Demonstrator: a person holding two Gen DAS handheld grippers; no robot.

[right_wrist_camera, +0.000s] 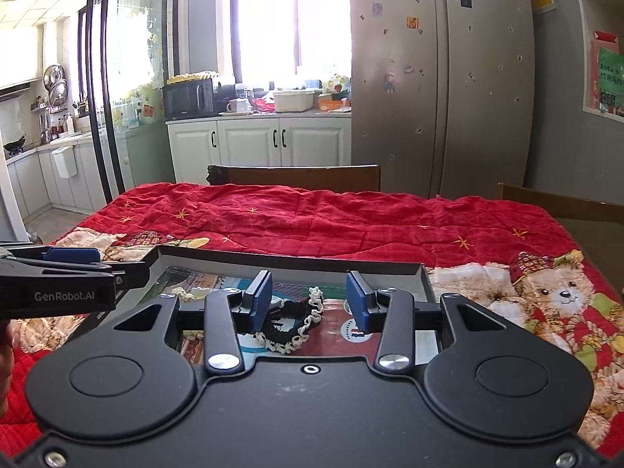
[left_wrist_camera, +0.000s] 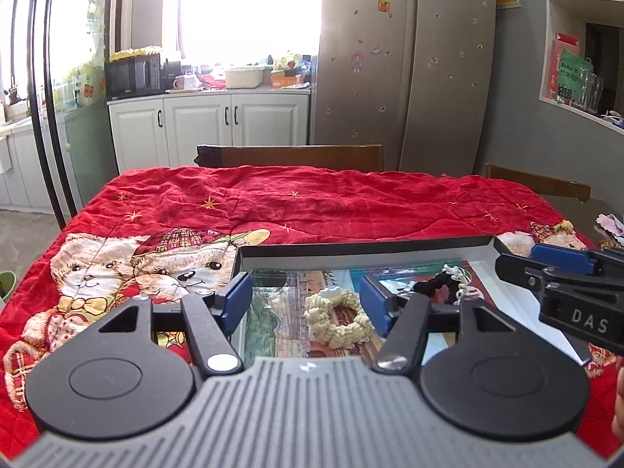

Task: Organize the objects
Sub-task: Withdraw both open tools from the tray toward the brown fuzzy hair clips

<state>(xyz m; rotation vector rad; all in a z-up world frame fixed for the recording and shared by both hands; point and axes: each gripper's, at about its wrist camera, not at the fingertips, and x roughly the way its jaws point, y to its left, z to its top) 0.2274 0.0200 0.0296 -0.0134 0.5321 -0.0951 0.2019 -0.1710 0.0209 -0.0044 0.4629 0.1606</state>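
Inside shallow tray (left_wrist_camera: 366, 251), cream braided scrunchie (left_wrist_camera: 337, 321), black lace-edged scrunchie (right_wrist_camera: 298, 325).

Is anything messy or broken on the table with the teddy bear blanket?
Nothing looks broken or spilled. The cream scrunchie and the black scrunchie with cream trim both lie inside the shallow tray. The red teddy bear blanket is wrinkled. The chair back behind the table has a ragged, chipped-looking left corner.

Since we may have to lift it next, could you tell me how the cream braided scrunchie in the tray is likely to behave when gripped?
The cream scrunchie looks soft and knitted, so it would probably squash and droop. It seems light. Lying flat in the tray, it is unlikely to roll.
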